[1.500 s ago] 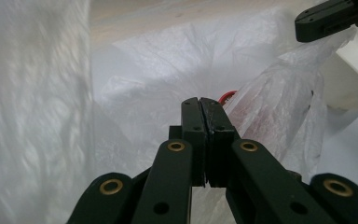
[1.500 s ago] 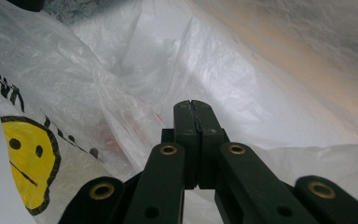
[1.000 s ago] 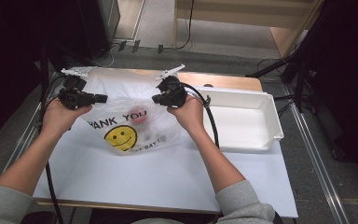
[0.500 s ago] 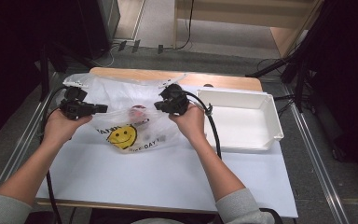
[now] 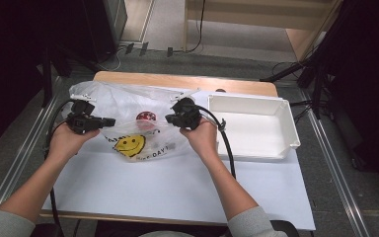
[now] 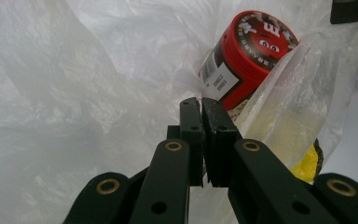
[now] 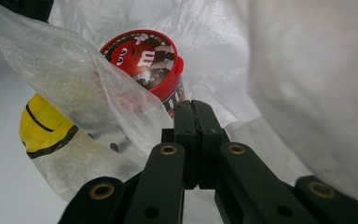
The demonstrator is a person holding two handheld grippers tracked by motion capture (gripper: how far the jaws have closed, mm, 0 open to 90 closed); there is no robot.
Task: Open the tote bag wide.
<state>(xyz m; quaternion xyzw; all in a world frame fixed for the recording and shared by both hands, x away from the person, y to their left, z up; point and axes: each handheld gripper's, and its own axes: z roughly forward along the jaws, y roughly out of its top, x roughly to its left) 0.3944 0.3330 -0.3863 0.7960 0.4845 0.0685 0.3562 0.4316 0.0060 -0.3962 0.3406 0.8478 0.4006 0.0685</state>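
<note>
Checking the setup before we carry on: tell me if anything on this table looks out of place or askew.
One thing: the red-lidded candy tub lies tipped on its side inside the plastic bag, not upright. The white tray sits square on the table. Nothing looks spilled or damaged.

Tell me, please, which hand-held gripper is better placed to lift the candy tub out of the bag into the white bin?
Right, probably. The right hand-held gripper sits between the tub and the bin, while the left hand-held gripper is on the bag's far side. Both are shut on plastic now.
</note>
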